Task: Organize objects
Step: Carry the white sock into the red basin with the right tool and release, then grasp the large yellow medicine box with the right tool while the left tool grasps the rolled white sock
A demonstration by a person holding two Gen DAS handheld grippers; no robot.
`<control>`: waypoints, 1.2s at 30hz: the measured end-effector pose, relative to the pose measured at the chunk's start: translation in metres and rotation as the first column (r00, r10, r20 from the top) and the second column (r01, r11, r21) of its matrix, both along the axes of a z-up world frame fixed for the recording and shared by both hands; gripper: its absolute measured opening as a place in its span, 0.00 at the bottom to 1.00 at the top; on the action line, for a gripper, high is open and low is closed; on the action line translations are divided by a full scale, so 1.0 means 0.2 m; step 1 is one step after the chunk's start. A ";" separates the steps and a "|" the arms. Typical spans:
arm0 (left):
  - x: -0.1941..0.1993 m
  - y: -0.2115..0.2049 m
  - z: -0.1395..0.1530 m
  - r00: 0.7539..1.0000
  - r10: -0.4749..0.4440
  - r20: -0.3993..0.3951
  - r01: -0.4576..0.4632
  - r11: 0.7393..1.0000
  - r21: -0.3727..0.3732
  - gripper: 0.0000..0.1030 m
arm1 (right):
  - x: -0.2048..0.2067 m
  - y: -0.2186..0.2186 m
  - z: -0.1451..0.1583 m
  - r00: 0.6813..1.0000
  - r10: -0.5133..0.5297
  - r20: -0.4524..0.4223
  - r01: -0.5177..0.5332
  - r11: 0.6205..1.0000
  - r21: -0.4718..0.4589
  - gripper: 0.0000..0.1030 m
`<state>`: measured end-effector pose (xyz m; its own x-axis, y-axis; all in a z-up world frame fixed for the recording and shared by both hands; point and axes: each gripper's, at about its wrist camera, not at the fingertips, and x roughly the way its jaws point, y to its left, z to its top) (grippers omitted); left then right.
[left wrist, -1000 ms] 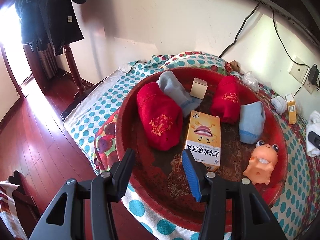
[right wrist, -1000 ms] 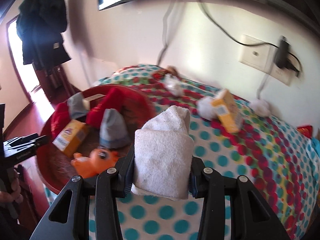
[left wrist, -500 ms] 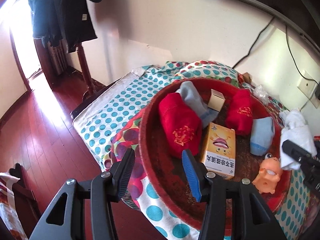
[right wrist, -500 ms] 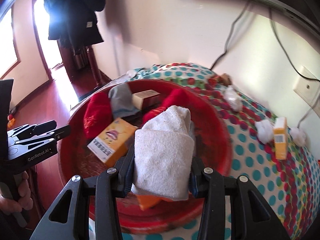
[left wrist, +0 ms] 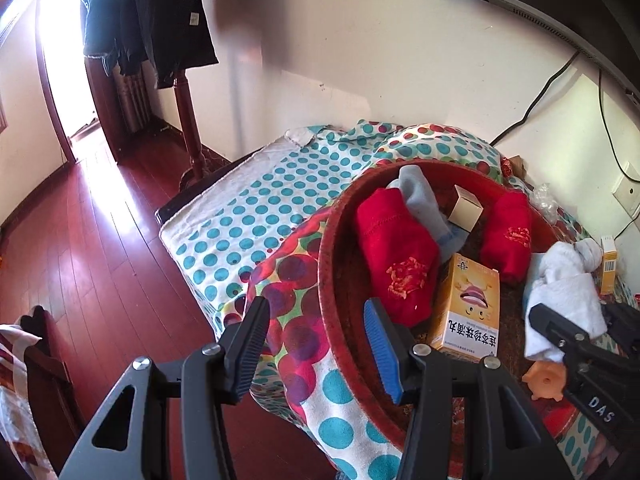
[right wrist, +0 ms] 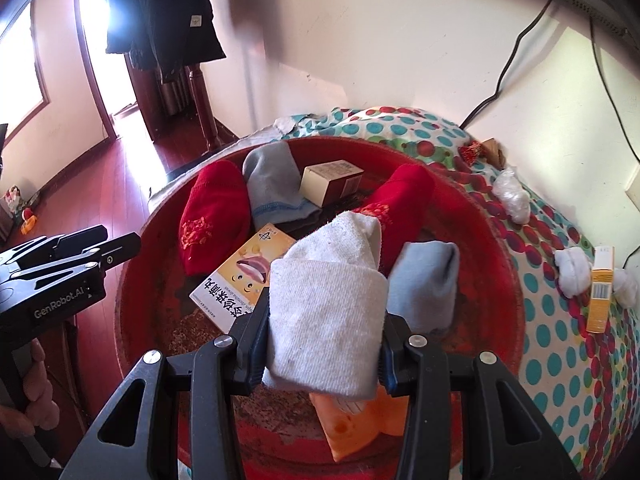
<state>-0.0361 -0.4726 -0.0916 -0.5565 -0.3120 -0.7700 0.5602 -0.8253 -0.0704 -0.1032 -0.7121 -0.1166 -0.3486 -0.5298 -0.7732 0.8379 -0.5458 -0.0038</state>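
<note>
We see the right gripper (right wrist: 324,354) clamped on a folded white sock (right wrist: 326,312), held over the near right part of the red basin (right wrist: 136,276). In the left wrist view the same sock (left wrist: 566,300) shows at the right edge, pinched in the right gripper (left wrist: 576,336) above the basin rim (left wrist: 332,280).

The left gripper (left wrist: 316,344) hangs wide, nothing between its fingers, over the basin's near left edge and the dotted cloth (left wrist: 256,216). From the right wrist view it sits at the far left (right wrist: 100,248), outside the basin, a hand (right wrist: 32,396) gripping its handle.

Inside the basin:
- red sock (right wrist: 212,216) on the left, a second red sock (right wrist: 404,204) further right, both with gold embroidery
- grey sock (right wrist: 272,184) at the far side between them, touching the left red sock
- small beige box (right wrist: 330,180) just right of the grey sock
- orange medicine box (right wrist: 240,276) lying flat, near centre, partly under the held sock
- light blue sock (right wrist: 430,284) just right of the held sock
- orange toy (right wrist: 356,424) at the near edge, mostly hidden by the sock and fingers

Out on the cloth to the right: a yellow box (right wrist: 600,292) standing upright, white balled socks (right wrist: 574,274) touching it on both sides, and a clear plastic wad (right wrist: 510,196) further back. Dark coats (left wrist: 152,20) hang at the far left by the doorway.
</note>
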 end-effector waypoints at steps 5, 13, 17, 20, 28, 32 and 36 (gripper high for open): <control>0.00 -0.01 -0.02 1.000 0.001 0.008 -0.001 1.000 0.010 0.49 | -0.01 -0.04 -0.05 1.000 -0.005 0.010 0.004 1.000 0.029 0.40; -0.02 -0.01 -0.04 1.000 -0.010 0.026 0.009 1.000 0.027 0.49 | -0.03 -0.05 -0.10 0.999 -0.020 0.026 0.018 0.998 0.056 0.42; -0.02 0.00 -0.03 1.000 -0.017 0.005 0.017 0.999 0.033 0.49 | -0.04 -0.01 -0.06 0.999 -0.022 0.034 0.022 1.000 0.011 0.56; -0.01 0.00 -0.02 1.000 -0.019 -0.007 0.019 0.999 0.036 0.49 | -0.02 0.06 0.02 0.999 -0.031 0.011 0.031 0.999 -0.036 0.62; -0.03 0.02 -0.05 0.999 -0.031 0.021 0.030 0.999 0.039 0.49 | -0.10 0.58 0.26 0.990 -0.096 -0.106 0.089 0.993 -0.077 0.77; -0.03 0.04 -0.05 0.999 -0.034 0.027 0.034 0.999 0.021 0.49 | -0.19 1.02 0.33 0.967 -0.192 -0.169 0.188 0.981 -0.039 0.82; -0.05 0.07 -0.07 0.997 -0.048 0.052 0.048 0.999 0.004 0.49 | -0.35 1.36 0.28 0.951 -0.252 -0.178 0.261 0.965 0.034 0.84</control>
<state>-0.0470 -0.4589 -0.1062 -0.5303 -0.2836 -0.7989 0.5226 -0.8514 -0.0446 -0.1733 -0.4398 -0.0602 -0.5962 -0.3624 -0.7164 0.6538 -0.7370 -0.1713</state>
